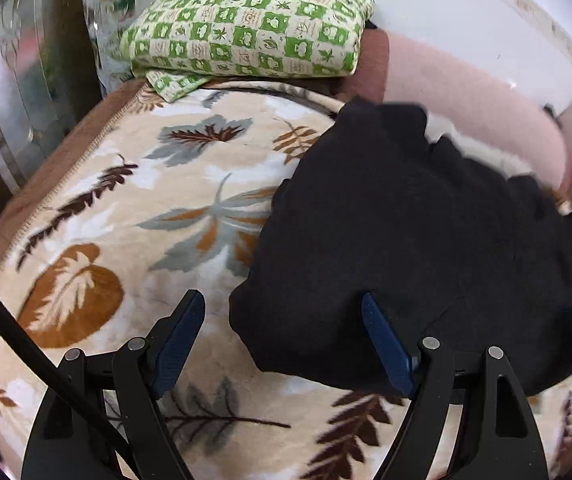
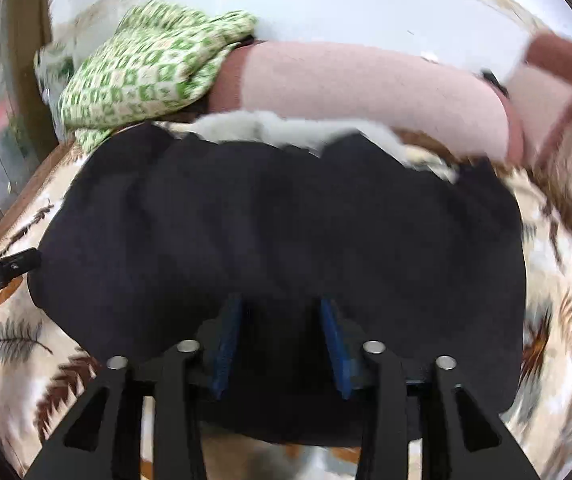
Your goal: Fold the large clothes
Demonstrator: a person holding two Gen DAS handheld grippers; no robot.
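Observation:
A black garment (image 1: 426, 232) with a white fleecy lining (image 2: 265, 128) at its far edge lies spread on a leaf-patterned blanket (image 1: 105, 208). My left gripper (image 1: 281, 304) stands open over the garment's near left corner; its right finger (image 1: 382, 336) is over the black cloth and its left finger (image 1: 181, 332) over the blanket. In the right wrist view the garment (image 2: 286, 220) fills the middle. My right gripper (image 2: 279, 312) hovers over its near edge with the blue pads (image 2: 227, 336) partly apart and only dark cloth seen behind them. One of the left gripper's fingers (image 2: 9, 266) shows at the garment's left edge.
A folded green-checked quilt (image 1: 245, 28) sits at the back left, with a pink bolster (image 1: 466, 100) along the white wall behind the garment. A glass and metal panel (image 1: 5, 80) stands at the left. A black cable (image 1: 25, 340) crosses the near left.

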